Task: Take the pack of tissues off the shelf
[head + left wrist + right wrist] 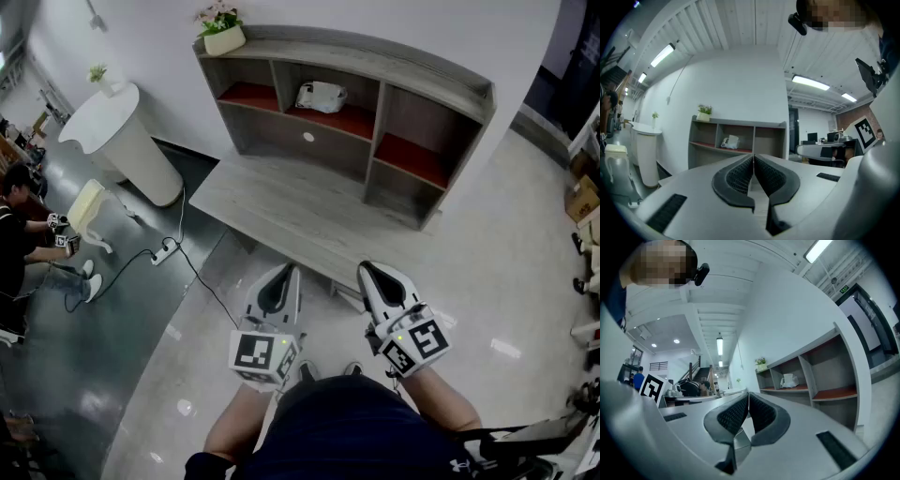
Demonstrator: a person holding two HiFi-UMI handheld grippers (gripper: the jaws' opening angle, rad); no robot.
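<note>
at the approach step, nothing grasped yet: left gripper (289,272) and right gripper (367,270) held level side by side, well short of the shelf (375,56), jaws of each closed together on nothing. next move likely calls for closing in over the low bench (281,202), opening one pair of jaws and reaching into the middle compartment, where the pack of tissues (321,97) lies on the red board, toward the left side. seems to lie with its long axis across the compartment, roughly along the shelf front, broad side facing out, so probably best pinched across its shorter depth.
</note>
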